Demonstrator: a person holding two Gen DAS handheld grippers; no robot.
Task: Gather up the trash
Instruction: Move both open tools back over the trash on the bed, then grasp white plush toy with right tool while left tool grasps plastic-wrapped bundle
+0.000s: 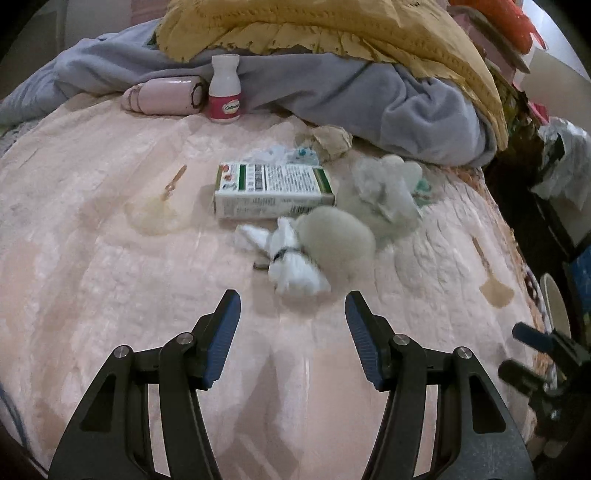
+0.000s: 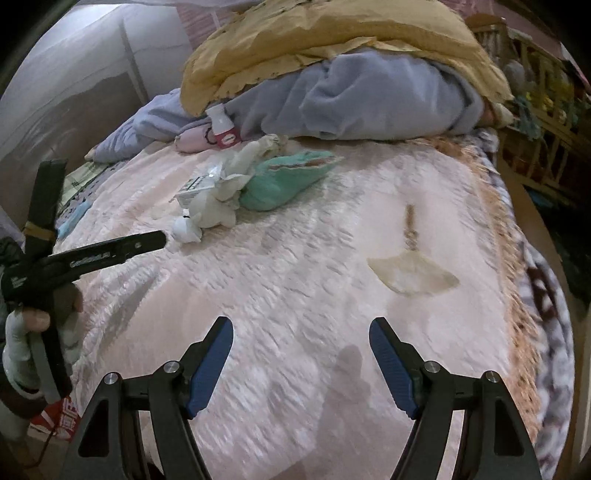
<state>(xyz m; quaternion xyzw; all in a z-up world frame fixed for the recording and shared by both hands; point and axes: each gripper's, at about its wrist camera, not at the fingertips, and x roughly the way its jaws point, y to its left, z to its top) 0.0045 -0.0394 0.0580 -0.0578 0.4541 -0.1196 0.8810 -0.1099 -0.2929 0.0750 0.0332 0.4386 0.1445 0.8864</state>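
Trash lies in a cluster on a pink bedspread (image 1: 110, 206). A white and green carton (image 1: 273, 190) lies flat. A knotted white wad (image 1: 291, 258) and a pale round bundle (image 1: 336, 240) lie just beyond my open, empty left gripper (image 1: 291, 314). Crumpled clear plastic (image 1: 384, 192) and a brown paper ball (image 1: 332, 142) lie behind. In the right wrist view the same pile (image 2: 214, 206) lies beside a green bag (image 2: 288, 177), far left of my open, empty right gripper (image 2: 301, 339). The left gripper (image 2: 110, 254) shows there too, pointing at the pile.
A white bottle with a red label (image 1: 224, 88) and a pink roll (image 1: 166, 94) stand at the back. A grey blanket (image 1: 332, 92) and a yellow quilt (image 1: 332, 26) are piled behind. The bed's right edge (image 2: 532, 295) drops to cluttered shelves.
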